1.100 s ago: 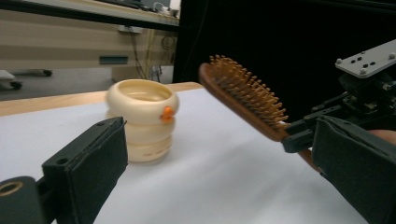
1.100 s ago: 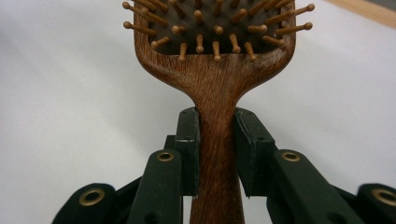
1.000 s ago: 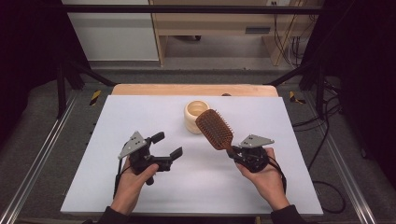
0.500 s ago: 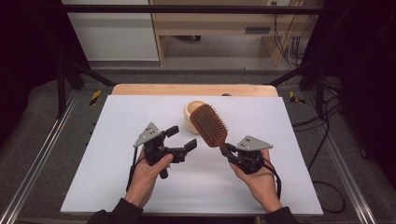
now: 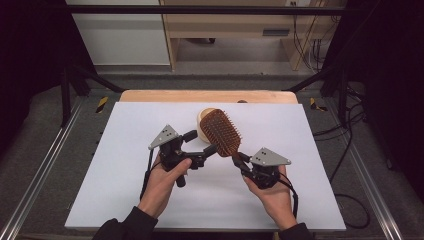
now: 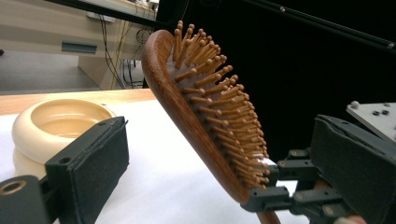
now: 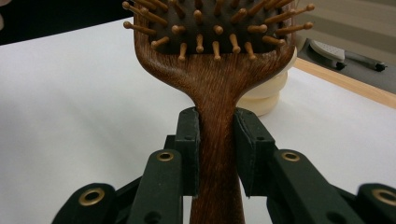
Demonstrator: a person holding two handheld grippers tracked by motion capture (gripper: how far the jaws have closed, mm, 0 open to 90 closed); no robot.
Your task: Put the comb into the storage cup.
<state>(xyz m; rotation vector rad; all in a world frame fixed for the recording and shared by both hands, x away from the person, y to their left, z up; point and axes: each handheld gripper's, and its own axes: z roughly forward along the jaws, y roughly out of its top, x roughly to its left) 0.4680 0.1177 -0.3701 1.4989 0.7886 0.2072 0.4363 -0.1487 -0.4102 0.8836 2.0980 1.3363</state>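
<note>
1. Plainly, the wooden paddle hairbrush [image 5: 220,132] is up off the white table [image 5: 125,175], held tilted over its middle, with the head pointing toward the far edge.
2. The right gripper [image 5: 243,163] is clenched on the brush's handle just below the neck; in the right gripper view both jaws press flat against the wood on either side [image 7: 217,154].
3. The left gripper [image 5: 200,145] is released, its jaws spread, and it sits just beside the head of the brush. In the left gripper view the head stands between the two pads without touching either.
4. A cream ceramic bowl [image 5: 202,121] rests on the table behind the brush, toward the far edge; from above the head overlaps it.
5. The brush looks stiff and fairly light, solid wood with a smooth finished back that may slide under a weak pinch.
6. The pegs [image 6: 212,88] are thin and set in a dark cushion, so they would likely flex or bend if squeezed.
7. A second hold is best taken across the rim of the head or on the neck, not on the pegs.
</note>
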